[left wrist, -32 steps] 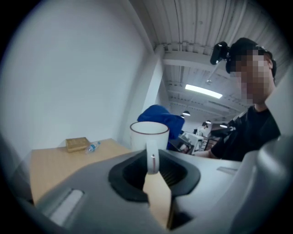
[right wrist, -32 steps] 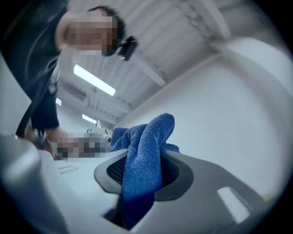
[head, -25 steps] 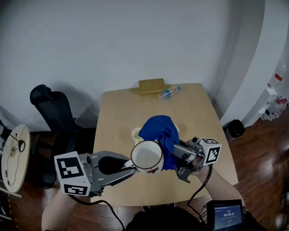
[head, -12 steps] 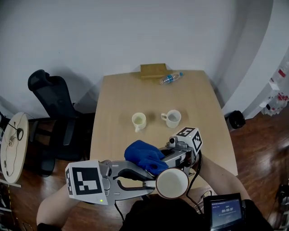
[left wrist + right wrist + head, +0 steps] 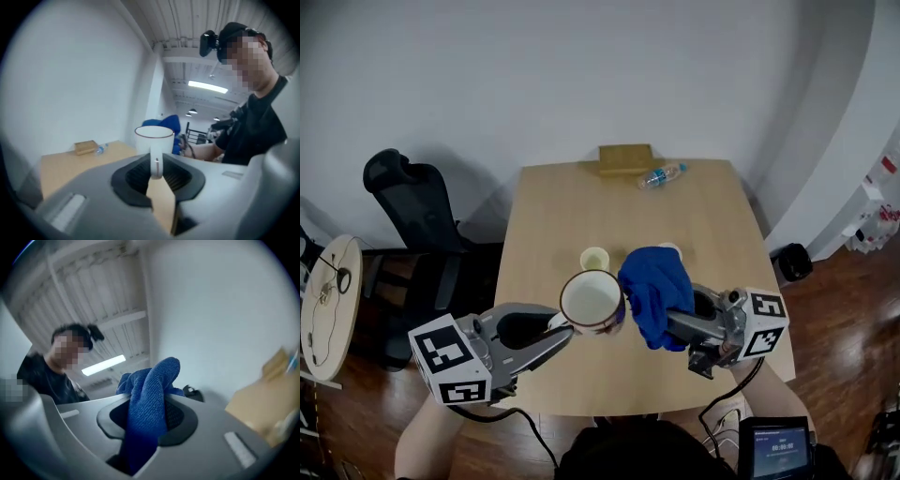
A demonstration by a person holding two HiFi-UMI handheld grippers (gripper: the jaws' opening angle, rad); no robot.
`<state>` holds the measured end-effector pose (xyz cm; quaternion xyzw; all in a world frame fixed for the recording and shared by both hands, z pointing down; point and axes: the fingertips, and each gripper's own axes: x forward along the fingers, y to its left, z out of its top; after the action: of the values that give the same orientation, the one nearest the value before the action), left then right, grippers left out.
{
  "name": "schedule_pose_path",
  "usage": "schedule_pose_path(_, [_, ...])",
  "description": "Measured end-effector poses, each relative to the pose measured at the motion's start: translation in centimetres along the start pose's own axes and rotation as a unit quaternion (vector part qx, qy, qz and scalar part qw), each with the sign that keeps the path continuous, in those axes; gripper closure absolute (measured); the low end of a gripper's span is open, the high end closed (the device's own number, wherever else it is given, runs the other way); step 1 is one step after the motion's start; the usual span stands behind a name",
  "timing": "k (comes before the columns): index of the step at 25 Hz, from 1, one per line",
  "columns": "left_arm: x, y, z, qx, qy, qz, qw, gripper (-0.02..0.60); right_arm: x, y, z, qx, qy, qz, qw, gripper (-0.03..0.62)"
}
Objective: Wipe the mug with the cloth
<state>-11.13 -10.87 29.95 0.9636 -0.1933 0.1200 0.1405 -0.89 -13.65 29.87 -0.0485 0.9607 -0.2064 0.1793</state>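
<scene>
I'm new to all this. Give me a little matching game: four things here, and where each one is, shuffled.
1 mug
2 blue cloth
3 water bottle
4 office chair

a lying at the table's far edge
b clamped in the right tongs
c on the floor beside the table
d held by its handle in the left tongs

Pairs: 1-d, 2-b, 3-a, 4-c

- A white mug (image 5: 592,302) with a dark rim is held in the air above the surface (image 5: 546,225). Its open mouth is tipped up toward the head camera. Its handle is pinched between the closed jaws of the left gripper (image 5: 559,326).
- A blue cloth (image 5: 654,291), soft and bunched, is clamped in the right gripper (image 5: 675,323). It mounds over the jaws, just beside the mug's right side.
</scene>
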Motion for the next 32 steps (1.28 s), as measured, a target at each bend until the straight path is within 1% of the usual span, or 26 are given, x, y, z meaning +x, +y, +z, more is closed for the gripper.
schedule_pose_path(1, [-0.1,1.4,0.1,-0.014,-0.012,0.028,0.9995,0.520,0.8,0.5,0.1,-0.087,0.014,-0.054,0.995,0.482])
schedule_pose_path(2, [-0.1,2.7,0.3,-0.029,-0.022,0.050,0.9981,0.520,1.9,1.2,-0.1,-0.181,0.029,-0.106,0.977,0.482])
schedule_pose_path(3, [0.2,3.6,0.4,-0.045,-0.032,0.067,0.9962,0.520,2.9,1.7,-0.8,-0.278,0.051,-0.156,0.946,0.482])
schedule_pose_path(4, [0.5,4.4,0.6,-0.060,-0.041,0.080,0.9942,0.520,3.7,1.8,-2.0,-0.374,0.085,-0.200,0.902,0.480])
schedule_pose_path(6, [1.3,5.0,1.3,-0.083,-0.055,0.091,0.9909,0.520,5.1,1.7,-4.2,-0.545,0.140,-0.259,0.785,0.482])
schedule_pose_path(7, [1.8,5.0,1.7,-0.091,-0.062,0.090,0.9899,0.520,5.9,1.8,-4.2,-0.609,0.141,-0.276,0.730,0.480])
schedule_pose_path(8, [2.1,4.8,2.1,-0.099,-0.070,0.086,0.9890,0.520,6.5,1.8,-3.9,-0.654,0.133,-0.289,0.687,0.480])
schedule_pose_path(9, [2.3,4.6,2.5,-0.106,-0.078,0.079,0.9881,0.520,6.6,1.9,-3.6,-0.680,0.124,-0.299,0.658,0.480])
schedule_pose_path(10, [2.4,4.3,2.8,-0.113,-0.086,0.072,0.9873,0.520,6.4,2.0,-3.2,-0.692,0.113,-0.307,0.644,0.480])
schedule_pose_path(11, [2.4,3.9,3.1,-0.117,-0.091,0.063,0.9870,0.520,6.1,2.1,-2.7,-0.690,0.100,-0.310,0.646,0.480])
schedule_pose_path(12, [2.3,3.5,3.3,-0.117,-0.094,0.054,0.9872,0.520,5.8,2.4,-2.1,-0.676,0.083,-0.309,0.664,0.480])
schedule_pose_path(13, [2.2,3.1,3.5,-0.114,-0.095,0.046,0.9879,0.520,5.3,2.6,-1.6,-0.647,0.064,-0.303,0.697,0.480])
schedule_pose_path(14, [2.1,2.7,3.7,-0.108,-0.094,0.039,0.9890,0.520,4.7,2.6,-1.0,-0.601,0.044,-0.297,0.741,0.482])
schedule_pose_path(16, [1.9,1.9,4.0,-0.092,-0.086,0.026,0.9917,0.520,2.9,1.9,0.5,-0.449,-0.013,-0.282,0.848,0.482])
schedule_pose_path(17, [1.8,1.4,4.1,-0.082,-0.080,0.019,0.9933,0.520,2.3,1.4,1.9,-0.358,-0.054,-0.266,0.893,0.482])
schedule_pose_path(18, [1.6,0.8,4.1,-0.070,-0.072,0.010,0.9949,0.520,2.0,0.9,3.4,-0.276,-0.094,-0.238,0.926,0.482])
schedule_pose_path(19, [1.5,0.0,4.1,-0.058,-0.062,-0.003,0.9964,0.520,1.8,0.3,4.6,-0.203,-0.125,-0.202,0.950,0.482])
schedule_pose_path(20, [1.3,-1.0,4.0,-0.046,-0.052,-0.021,0.9974,0.520,1.6,-0.4,5.2,-0.129,-0.144,-0.161,0.968,0.482])
schedule_pose_path(21, [1.2,-2.3,3.9,-0.033,-0.043,-0.043,0.9976,0.520,1.4,-1.2,5.1,-0.047,-0.156,-0.114,0.980,0.482])
schedule_pose_path(22, [1.1,-3.8,3.8,-0.020,-0.035,-0.070,0.9968,0.520,1.3,-1.8,4.7,0.040,-0.163,-0.061,0.984,0.482])
schedule_pose_path(23, [1.1,-5.3,3.7,-0.005,-0.027,-0.098,0.9948,0.520,1.4,-1.8,4.1,0.126,-0.169,-0.002,0.978,0.480])
schedule_pose_path(25, [1.2,-8.1,3.4,0.029,-0.010,-0.154,0.9876,0.520,2.5,-0.1,2.8,0.247,-0.162,0.117,0.948,0.482])
schedule_pose_path(27, [1.5,-10.4,3.2,0.050,0.004,-0.207,0.9770,0.520,3.9,2.7,0.7,0.292,-0.117,0.208,0.926,0.482])
schedule_pose_path(29, [1.9,-12.1,3.1,0.058,0.013,-0.244,0.9680,0.520,5.0,5.3,-1.3,0.304,-0.062,0.273,0.910,0.482])
schedule_pose_path(30, [2.1,-12.5,3.1,0.059,0.014,-0.252,0.9659,0.520,5.2,6.0,-2.0,0.303,-0.047,0.294,0.905,0.482])
schedule_pose_path(32, [2.1,-12.8,3.3,0.056,0.004,-0.252,0.9661,0.520,4.8,6.2,-2.3,0.311,-0.052,0.315,0.895,0.482])
